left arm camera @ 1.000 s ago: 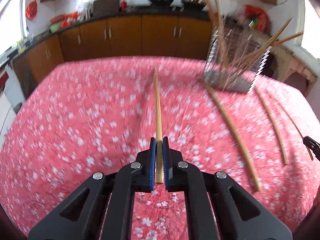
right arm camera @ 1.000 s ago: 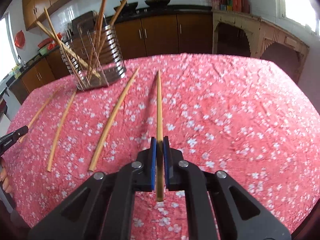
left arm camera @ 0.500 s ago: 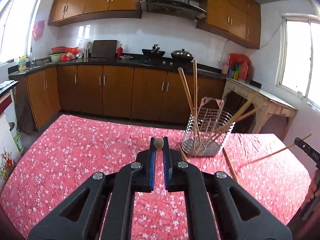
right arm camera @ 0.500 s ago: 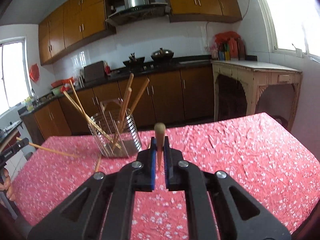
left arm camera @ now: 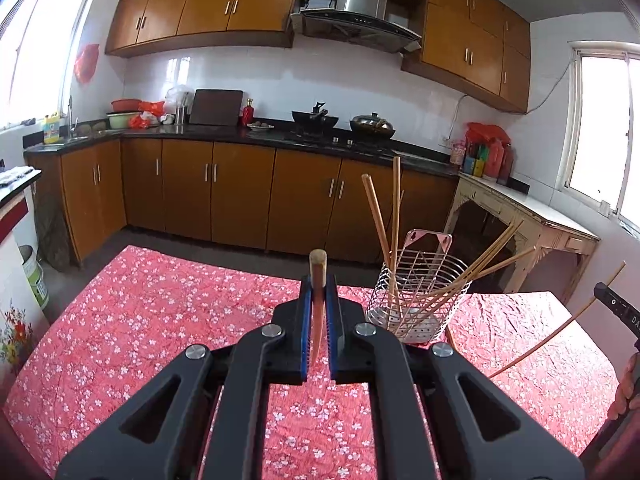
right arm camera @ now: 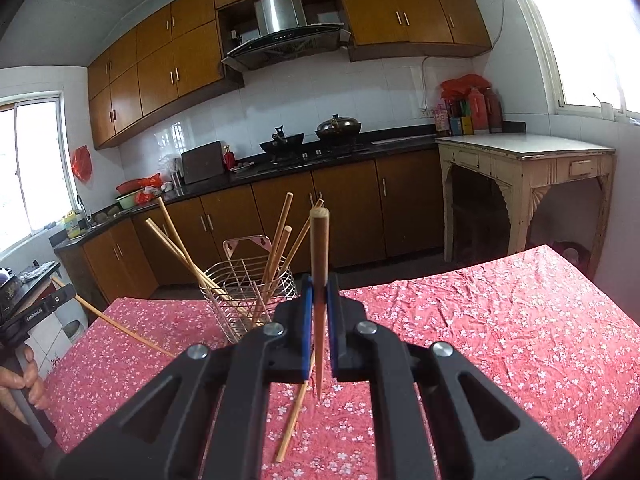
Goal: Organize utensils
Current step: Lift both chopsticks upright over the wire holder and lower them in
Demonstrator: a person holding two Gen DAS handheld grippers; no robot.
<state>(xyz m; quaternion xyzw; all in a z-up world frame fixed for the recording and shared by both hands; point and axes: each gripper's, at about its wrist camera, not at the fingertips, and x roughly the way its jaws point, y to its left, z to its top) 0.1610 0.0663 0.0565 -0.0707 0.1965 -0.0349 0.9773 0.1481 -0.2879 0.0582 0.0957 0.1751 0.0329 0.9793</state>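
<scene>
My left gripper (left arm camera: 319,280) is shut on a wooden chopstick (left arm camera: 318,276) whose thick end points up above the table. My right gripper (right arm camera: 319,280) is shut on another wooden chopstick (right arm camera: 319,256), also tilted upward. A wire utensil holder (left arm camera: 416,296) with several chopsticks in it stands on the red floral tablecloth (left arm camera: 160,312), ahead and right of the left gripper; in the right wrist view the holder (right arm camera: 248,296) stands ahead and left. One loose chopstick (right arm camera: 294,416) lies on the cloth under the right gripper. The other gripper's chopstick (left arm camera: 560,328) shows at the right edge.
Brown kitchen cabinets (left arm camera: 240,196) and a black counter with pans run along the back wall. A pale wooden side table (right arm camera: 528,176) stands beyond the table's right end. A person's hand (right arm camera: 20,384) holds the left gripper's handle at the left edge.
Both grippers rose from the table and tilted upward, each carrying its chopstick. The views swung from the tablecloth to the kitchen wall, and the held chopsticks now point up instead of lying flat.
</scene>
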